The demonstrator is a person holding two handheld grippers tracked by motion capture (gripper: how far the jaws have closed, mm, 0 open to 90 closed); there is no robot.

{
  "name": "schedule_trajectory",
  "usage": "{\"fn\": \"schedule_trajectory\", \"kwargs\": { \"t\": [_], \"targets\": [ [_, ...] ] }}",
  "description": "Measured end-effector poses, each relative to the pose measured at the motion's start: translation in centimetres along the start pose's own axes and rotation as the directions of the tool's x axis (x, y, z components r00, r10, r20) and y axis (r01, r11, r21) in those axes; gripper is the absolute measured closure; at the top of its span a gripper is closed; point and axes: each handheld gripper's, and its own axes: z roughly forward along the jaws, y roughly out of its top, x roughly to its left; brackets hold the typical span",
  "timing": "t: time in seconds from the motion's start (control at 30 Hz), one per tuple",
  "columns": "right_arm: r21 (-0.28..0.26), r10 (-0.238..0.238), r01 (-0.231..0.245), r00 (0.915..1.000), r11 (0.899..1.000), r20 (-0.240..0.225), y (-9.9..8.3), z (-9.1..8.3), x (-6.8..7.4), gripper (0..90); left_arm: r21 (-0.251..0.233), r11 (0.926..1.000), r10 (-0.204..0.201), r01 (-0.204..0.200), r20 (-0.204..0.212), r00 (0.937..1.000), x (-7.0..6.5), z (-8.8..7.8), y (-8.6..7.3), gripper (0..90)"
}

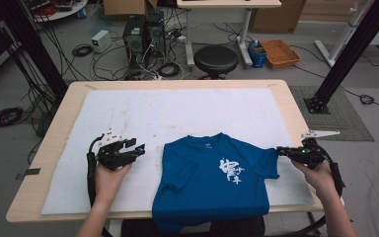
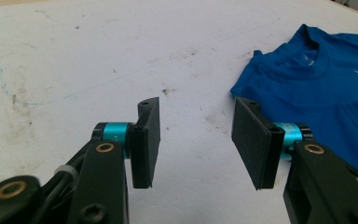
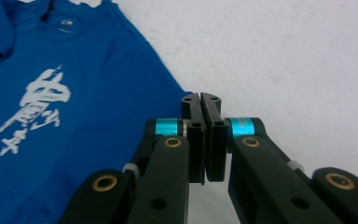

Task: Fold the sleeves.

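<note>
Centrally, a blue T-shirt [image 1: 212, 180] with a white print lies flat on the white mat [image 1: 143, 113] covering the worktop [image 1: 59, 118], its hem hanging over the near edge; the left hand-held gripper [image 1: 137, 148] sits near the shirt's left sleeve, apart from it, jaws spread wide with nothing between them. At the shirt's right sleeve tip, the right hand-held gripper [image 1: 282, 152] has its jaws pressed together; whether they pinch cloth I cannot tell.
</note>
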Motion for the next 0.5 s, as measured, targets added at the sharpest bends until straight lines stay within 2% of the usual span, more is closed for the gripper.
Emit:
{"fn": "schedule_trajectory", "kwargs": {
  "t": [0.13,0.2,0.3,0.33,0.37,0.4,0.5],
  "targets": [
    [0.000,-0.035,0.035,0.9993,0.999,-0.014,0.9,-0.5,1.4,89.8,-0.001,0.9999,-0.011,0.011,-0.006,0.9999,0.3,0.0,-0.1,52.0],
    [0.002,-0.056,0.056,0.9981,0.998,-0.026,1.6,-0.8,2.7,89.8,-0.004,0.9999,-0.014,0.014,-0.006,0.9999,0.4,0.0,-0.1,52.0],
    [0.023,-0.100,0.100,0.9947,0.995,-0.027,2.9,-1.0,5.5,89.8,0.000,0.9999,-0.015,0.015,-0.006,0.9999,0.4,0.1,-0.1,52.0],
    [0.023,-0.100,0.100,0.9947,0.995,-0.027,2.9,-1.0,5.5,89.8,0.000,0.9999,-0.015,0.015,-0.006,0.9999,0.4,0.1,-0.1,52.1],
    [0.025,-0.118,0.119,0.9927,0.993,-0.024,3.4,-0.9,6.5,89.7,-0.001,0.9999,-0.017,0.017,-0.004,0.9999,0.4,0.2,-0.1,52.1],
    [0.034,-0.150,0.151,0.9885,0.988,-0.018,4.3,-0.4,8.7,89.7,0.005,0.9999,-0.011,0.011,-0.006,0.9999,0.4,0.3,-0.1,52.1],
    [0.052,-0.198,0.198,0.9802,0.979,-0.005,5.4,1.1,11.8,89.7,0.010,0.9999,-0.008,0.008,-0.003,1.0000,0.3,0.3,-0.1,52.1]
  ]
}}
